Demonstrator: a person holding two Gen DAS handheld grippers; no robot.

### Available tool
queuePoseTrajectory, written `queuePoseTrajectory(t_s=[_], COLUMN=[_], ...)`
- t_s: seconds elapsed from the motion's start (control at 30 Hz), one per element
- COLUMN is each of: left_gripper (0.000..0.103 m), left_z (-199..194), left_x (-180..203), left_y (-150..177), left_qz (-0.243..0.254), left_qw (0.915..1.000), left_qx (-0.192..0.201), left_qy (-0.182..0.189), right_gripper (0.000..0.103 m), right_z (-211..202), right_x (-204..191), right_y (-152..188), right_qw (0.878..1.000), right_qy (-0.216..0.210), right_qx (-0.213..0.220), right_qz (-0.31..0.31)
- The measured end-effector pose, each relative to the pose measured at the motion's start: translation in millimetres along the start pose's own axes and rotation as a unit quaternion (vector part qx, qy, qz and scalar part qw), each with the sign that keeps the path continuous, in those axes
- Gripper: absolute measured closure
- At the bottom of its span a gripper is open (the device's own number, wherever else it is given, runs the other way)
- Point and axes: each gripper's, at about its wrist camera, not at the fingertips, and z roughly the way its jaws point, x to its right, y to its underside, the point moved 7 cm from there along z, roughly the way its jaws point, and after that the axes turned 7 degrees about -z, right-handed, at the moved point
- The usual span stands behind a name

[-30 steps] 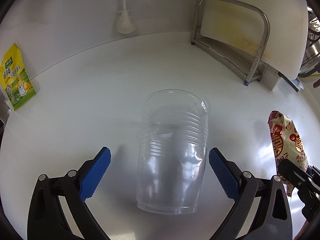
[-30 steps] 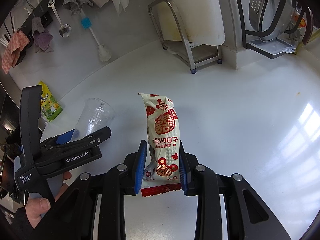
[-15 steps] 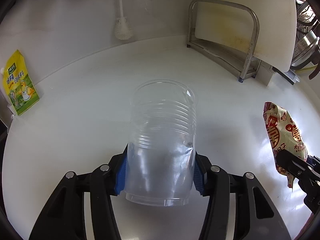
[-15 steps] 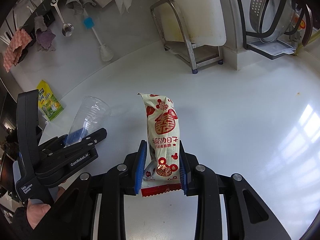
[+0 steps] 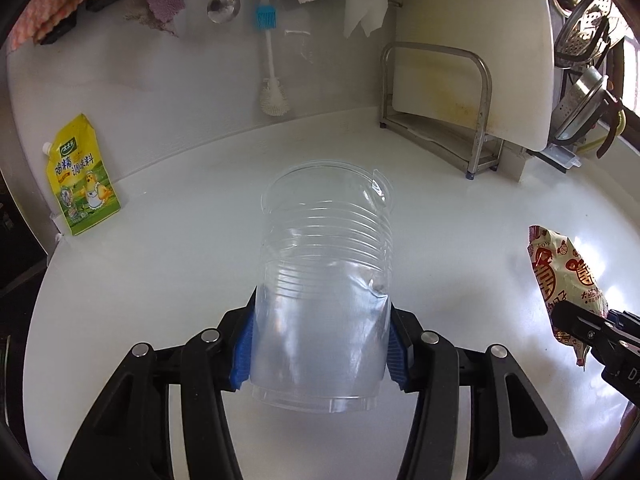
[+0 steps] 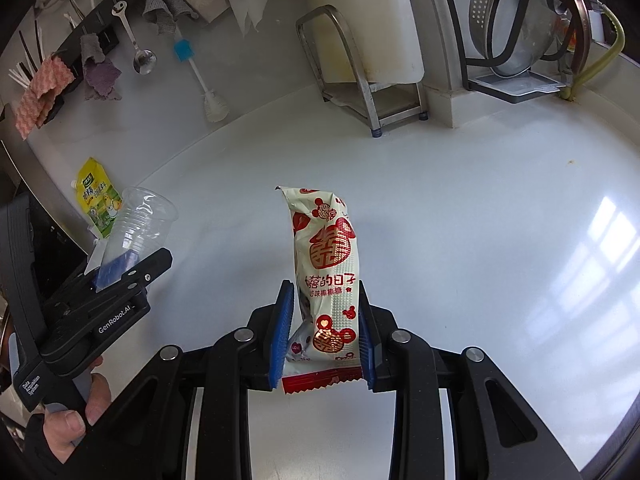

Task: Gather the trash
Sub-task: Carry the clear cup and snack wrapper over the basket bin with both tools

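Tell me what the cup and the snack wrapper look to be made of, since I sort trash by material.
The cup looks like thin clear plastic: see-through, ribbed, and dented where the left gripper squeezes it. The snack wrapper looks like glossy printed plastic film, possibly foil-lined: it creases softly and has a serrated sealed end by the right gripper.

Left claw (image 5: 320, 344) clamped on load; right claw (image 6: 324, 336) clamped too, both angled downward.
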Motion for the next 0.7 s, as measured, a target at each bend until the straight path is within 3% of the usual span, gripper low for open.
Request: queuePoseTrajectory(t_s=[0.2, 0.43, 0.7], left_gripper=[0.052, 0.052, 0.052], left_z=[-60.0, -135.7, -206.0], left_x=[-10.3, -21.4, -13.0], left_y=[8.9, 68.9, 137.6], left_qz=[0.019, 0.013, 0.016], left_qw=[0.9982, 0.9983, 0.9965], left_qx=[0.055, 0.054, 0.031], left_qy=[-0.012, 0.017, 0.077], right_gripper=[0.075, 0.075, 0.075], right_z=[-68.5, -147.0, -206.0], right_x=[-14.4, -35.0, -67.2], right_y=[24.4, 91.3, 193.5], right_qw=[0.999, 0.996, 0.996], right_qy=[0.018, 0.037, 0.054], right_qx=[0.047, 0.082, 0.074], right_qz=[-0.011, 0.016, 0.022])
